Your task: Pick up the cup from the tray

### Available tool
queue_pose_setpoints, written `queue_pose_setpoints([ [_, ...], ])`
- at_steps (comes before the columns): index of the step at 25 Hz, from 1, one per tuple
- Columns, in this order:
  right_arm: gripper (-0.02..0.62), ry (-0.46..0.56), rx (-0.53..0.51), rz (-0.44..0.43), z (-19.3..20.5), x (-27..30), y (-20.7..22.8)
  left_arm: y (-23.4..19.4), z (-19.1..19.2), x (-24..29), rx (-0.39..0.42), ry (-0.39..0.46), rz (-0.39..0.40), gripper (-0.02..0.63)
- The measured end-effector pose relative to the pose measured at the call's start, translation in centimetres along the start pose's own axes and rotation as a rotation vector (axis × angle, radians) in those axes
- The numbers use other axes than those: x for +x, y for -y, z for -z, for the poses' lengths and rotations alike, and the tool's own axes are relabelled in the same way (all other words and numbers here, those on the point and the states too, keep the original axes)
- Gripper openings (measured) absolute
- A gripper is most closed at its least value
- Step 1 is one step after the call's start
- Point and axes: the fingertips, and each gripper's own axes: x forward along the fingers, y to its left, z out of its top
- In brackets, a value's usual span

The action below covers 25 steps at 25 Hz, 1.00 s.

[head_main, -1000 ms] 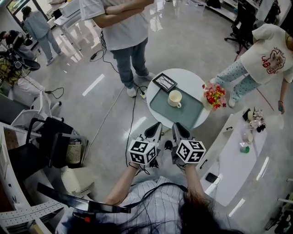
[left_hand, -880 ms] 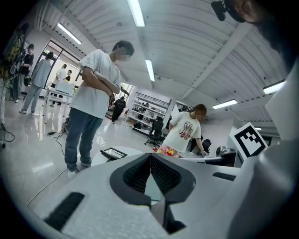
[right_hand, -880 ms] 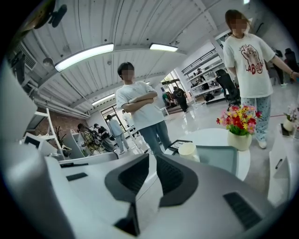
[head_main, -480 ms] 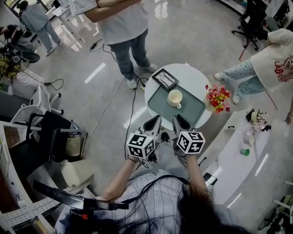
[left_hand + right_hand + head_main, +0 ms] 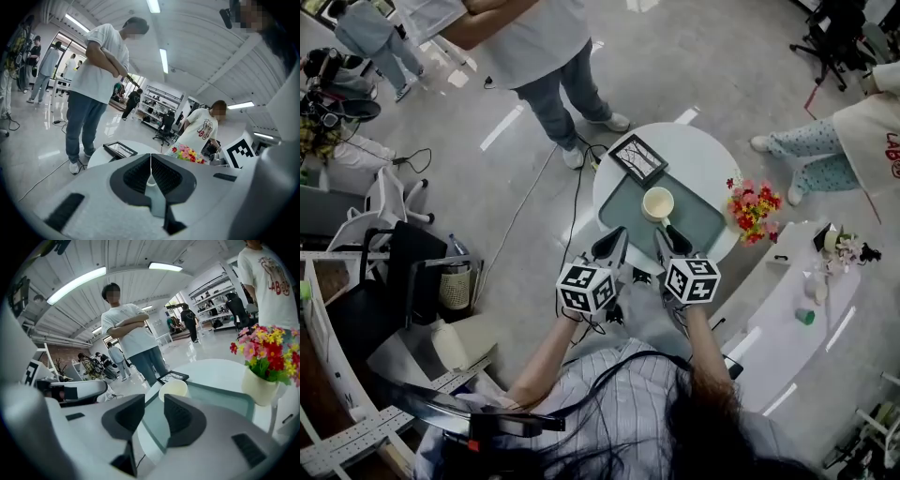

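Observation:
A cream cup (image 5: 657, 203) (image 5: 173, 389) stands upright on a grey-green tray (image 5: 705, 221) (image 5: 220, 399) on a small round white table (image 5: 698, 150). My right gripper (image 5: 673, 236) (image 5: 154, 420) hovers at the tray's near edge, just short of the cup, its jaws opening with nothing between them. My left gripper (image 5: 614, 246) (image 5: 151, 172) hangs beside it at the table's near-left rim, shut and empty. Most of the tray is hidden behind its jaws in the left gripper view.
A black picture frame (image 5: 637, 158) (image 5: 120, 149) lies at the table's far side. A vase of red and yellow flowers (image 5: 752, 209) (image 5: 265, 363) stands at the right rim. A person stands beyond the table (image 5: 530, 47); another (image 5: 848, 141) is at right. A long white table (image 5: 787, 319) runs alongside.
Both grippers have moved forward toward the table, the right one now over the tray's near edge. The right jaws have parted slightly.

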Motion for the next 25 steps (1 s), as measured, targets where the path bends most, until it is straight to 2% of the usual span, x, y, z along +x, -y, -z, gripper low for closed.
queue_pose_setpoints([
  [3,0.162,-0.037,-0.018,-0.012,0.5,1.4,1.0,-0.6,0.1,1.0,-0.001,-0.015,-0.01,0.015],
  [5,0.246,-0.067,-0.042,-0.019,1.3,2.3,1.6,-0.9,0.2,1.5,0.003,-0.028,-0.015,0.015],
  [9,0.316,-0.132,-0.086,-0.015,2.7,3.7,3.2,-0.9,-0.1,2.8,0.016,-0.046,-0.009,0.015],
  [15,0.38,-0.184,-0.17,0.047,3.6,6.6,5.0,-1.6,-0.7,4.2,0.031,-0.071,0.0,0.015],
  [25,0.4,-0.238,-0.267,0.083,4.9,10.5,6.6,-2.6,-0.5,5.3,0.03,-0.1,-0.012,0.015],
])
